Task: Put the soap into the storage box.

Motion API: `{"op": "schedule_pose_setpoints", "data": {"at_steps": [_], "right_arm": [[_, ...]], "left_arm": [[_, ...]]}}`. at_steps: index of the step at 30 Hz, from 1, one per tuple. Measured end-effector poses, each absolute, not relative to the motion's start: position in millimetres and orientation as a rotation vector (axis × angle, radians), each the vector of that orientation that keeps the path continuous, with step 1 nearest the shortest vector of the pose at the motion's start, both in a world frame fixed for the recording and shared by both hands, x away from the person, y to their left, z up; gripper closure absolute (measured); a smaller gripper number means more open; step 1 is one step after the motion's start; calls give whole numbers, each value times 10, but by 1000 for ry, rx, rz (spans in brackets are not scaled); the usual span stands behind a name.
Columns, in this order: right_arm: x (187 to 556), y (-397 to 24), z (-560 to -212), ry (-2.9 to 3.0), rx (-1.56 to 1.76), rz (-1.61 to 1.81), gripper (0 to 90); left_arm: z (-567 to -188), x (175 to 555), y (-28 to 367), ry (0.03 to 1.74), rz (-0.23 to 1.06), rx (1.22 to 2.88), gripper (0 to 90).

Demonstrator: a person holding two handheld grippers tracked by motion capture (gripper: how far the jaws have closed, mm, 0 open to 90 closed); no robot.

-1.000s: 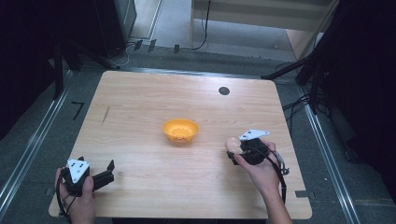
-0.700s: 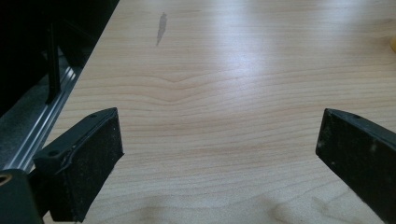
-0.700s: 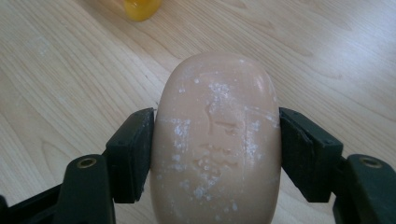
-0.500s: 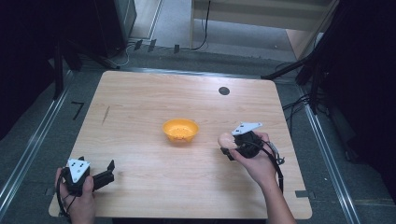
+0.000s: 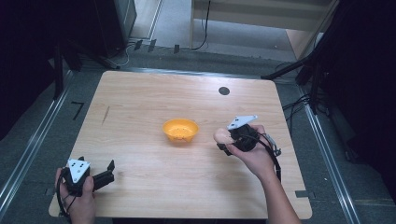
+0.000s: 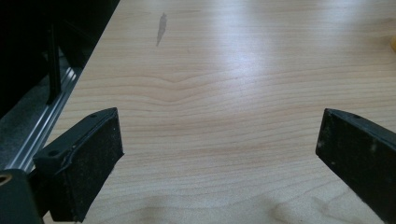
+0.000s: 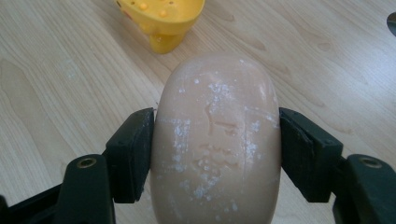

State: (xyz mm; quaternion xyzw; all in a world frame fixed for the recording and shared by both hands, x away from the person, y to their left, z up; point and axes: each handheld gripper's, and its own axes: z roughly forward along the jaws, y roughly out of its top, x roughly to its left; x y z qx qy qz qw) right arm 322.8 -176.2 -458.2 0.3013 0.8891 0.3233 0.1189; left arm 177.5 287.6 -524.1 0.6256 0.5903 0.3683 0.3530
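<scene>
A person stands at the near edge of a wooden bench with a hand-held gripper in each hand. The right hand-held gripper is held over the right half of the bench, and its two black jaws are clamped on either side of a pale, rounded bar of soap. In the right gripper view the soap fills the gap between the jaws completely; its surface carries white flecks and a faint stamped mark. It is lifted clear of the wood, judging from the high view, where it shows as a small pale lump at the front of the gripper.

Just beyond the soap, near the middle of the bench, sits a small yellow bowl with little holes in its inside, visible in the right gripper view.

The left hand-held gripper rests low by the near left corner, its jaws spread wide apart with nothing between them but bare wood. A small dark round mark lies toward the far right edge.
</scene>
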Motion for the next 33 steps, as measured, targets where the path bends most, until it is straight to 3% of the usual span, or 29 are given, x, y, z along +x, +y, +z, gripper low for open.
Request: {"op": "schedule_pose_setpoints", "data": {"at_steps": [33], "right_arm": [[3504,-1417,-4454,2707,645,985,326]], "left_arm": [[-5241,1784,2881,1525,936,1627,9]]}}
